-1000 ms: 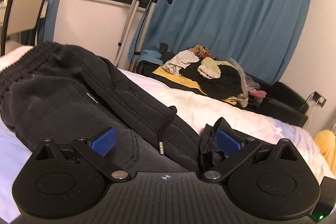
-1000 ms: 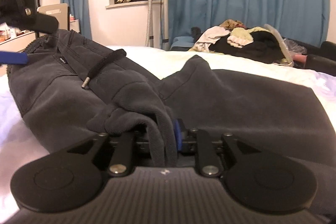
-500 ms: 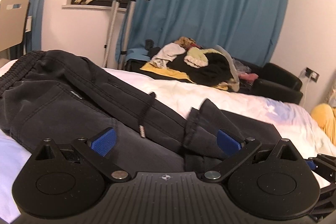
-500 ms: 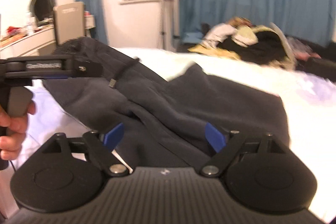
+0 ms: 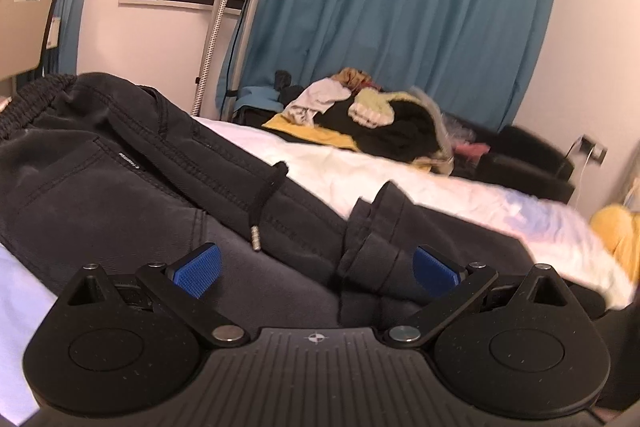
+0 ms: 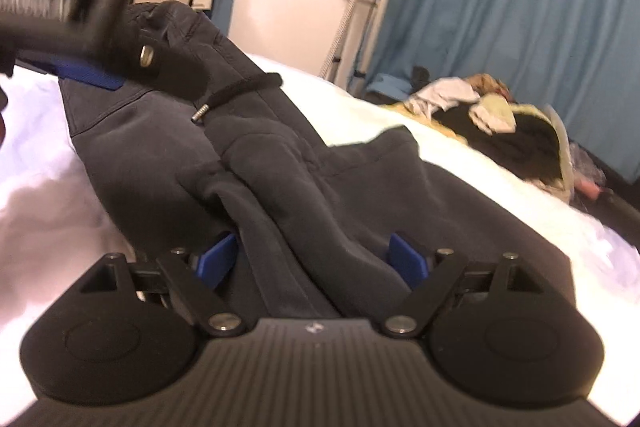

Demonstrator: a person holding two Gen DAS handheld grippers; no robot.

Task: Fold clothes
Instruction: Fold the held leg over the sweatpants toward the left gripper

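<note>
Dark grey sweatpants (image 5: 120,187) lie spread on the white bed (image 5: 400,171), waistband at the far left, a drawstring (image 5: 262,203) lying across them. They also show in the right wrist view (image 6: 280,167). My left gripper (image 5: 316,271) is open, low over the cloth, with a bunched fold (image 5: 372,251) between its blue pads. My right gripper (image 6: 314,261) is open, a ridge of the pants running between its pads. The left gripper shows blurred at the upper left of the right wrist view (image 6: 92,39).
A pile of mixed clothes (image 5: 380,119) sits at the bed's far side. A garment steamer stand (image 5: 224,19) stands by the window. Blue curtains (image 5: 400,7) hang behind. A chair (image 5: 24,27) is at the far left, a black sofa (image 5: 532,163) at the right.
My right gripper was shut on a fold of the pants one second ago; it has opened and let go. The left gripper stayed open and shifted slightly over the cloth.
</note>
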